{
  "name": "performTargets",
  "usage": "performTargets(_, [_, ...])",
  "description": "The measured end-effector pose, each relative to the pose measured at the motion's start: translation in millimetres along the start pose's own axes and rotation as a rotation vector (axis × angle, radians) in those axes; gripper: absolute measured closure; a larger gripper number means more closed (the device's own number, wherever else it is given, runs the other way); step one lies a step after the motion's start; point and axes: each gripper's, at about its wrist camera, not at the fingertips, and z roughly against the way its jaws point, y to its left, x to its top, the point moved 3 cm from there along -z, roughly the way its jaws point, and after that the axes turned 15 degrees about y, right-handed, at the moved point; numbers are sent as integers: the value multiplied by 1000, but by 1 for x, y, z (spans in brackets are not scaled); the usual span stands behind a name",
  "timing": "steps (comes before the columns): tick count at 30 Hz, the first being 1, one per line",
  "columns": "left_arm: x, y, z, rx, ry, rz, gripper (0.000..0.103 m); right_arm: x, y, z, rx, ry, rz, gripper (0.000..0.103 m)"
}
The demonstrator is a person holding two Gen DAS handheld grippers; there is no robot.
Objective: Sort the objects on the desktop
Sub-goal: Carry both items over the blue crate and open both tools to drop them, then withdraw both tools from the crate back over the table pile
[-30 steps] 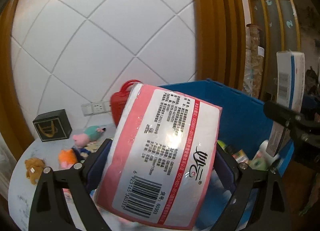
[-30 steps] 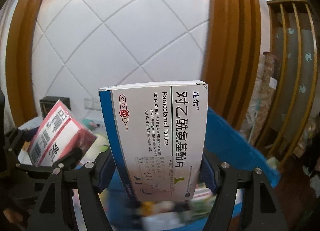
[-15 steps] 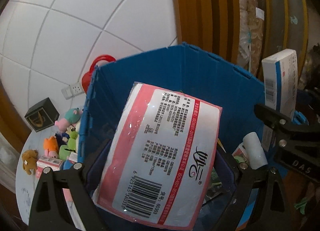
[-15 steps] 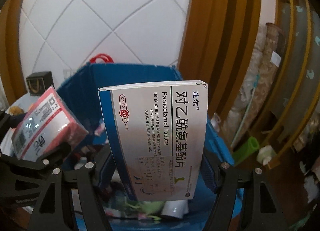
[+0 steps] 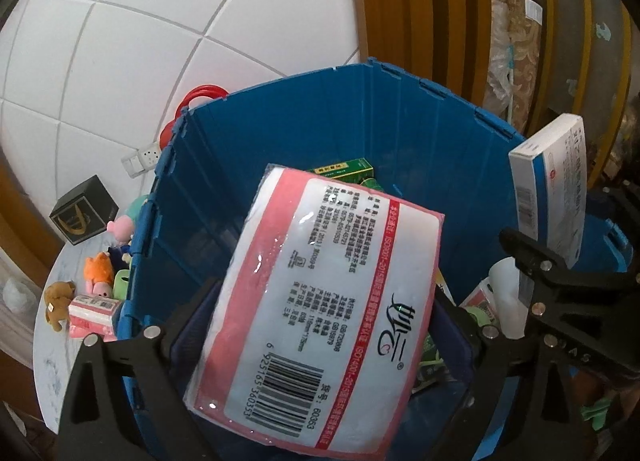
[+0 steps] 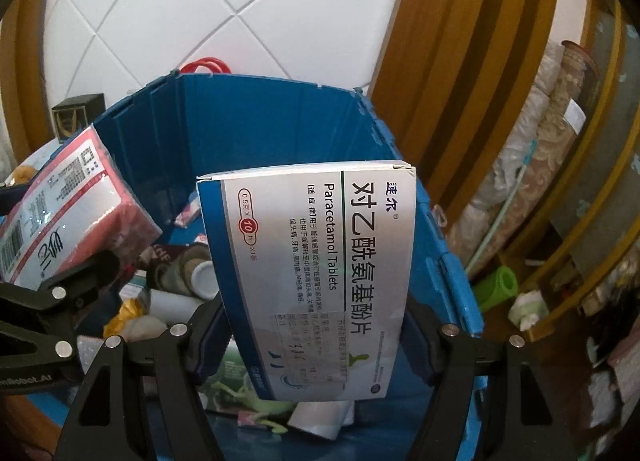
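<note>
- We note the left gripper [image 5: 320,317] clamped on a pink tissue pack [image 5: 320,301], held above the open blue crate [image 5: 360,121].
- The right gripper [image 6: 316,325] is closed on a paracetamol box [image 6: 316,273], also over the crate.
- We judge the pack light, soft and film-slick; a grip across its broad sides suits it, firm enough to dent.
- The carton looks light, stiff and crushable; we favour its long edges.
- Plush toys [image 5: 96,269] remain on the bench [image 5: 52,365].
</note>
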Motion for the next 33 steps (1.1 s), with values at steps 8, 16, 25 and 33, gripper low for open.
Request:
performTargets(8, [0,3,8,28,-20,7,6,-4,-6,5,-4,-16,1,2])
performTargets(16, [-11,12,18,27,-41,4,6,-9,-4,26,4,-49,0,1])
performTargets(25, [-35,39,48,66,-119,38,6,-16,23,46,52,-94,5,0])
performTargets(33, [-61,91,68,81,-166,92,6,-15,70,72,108,-148,27,0])
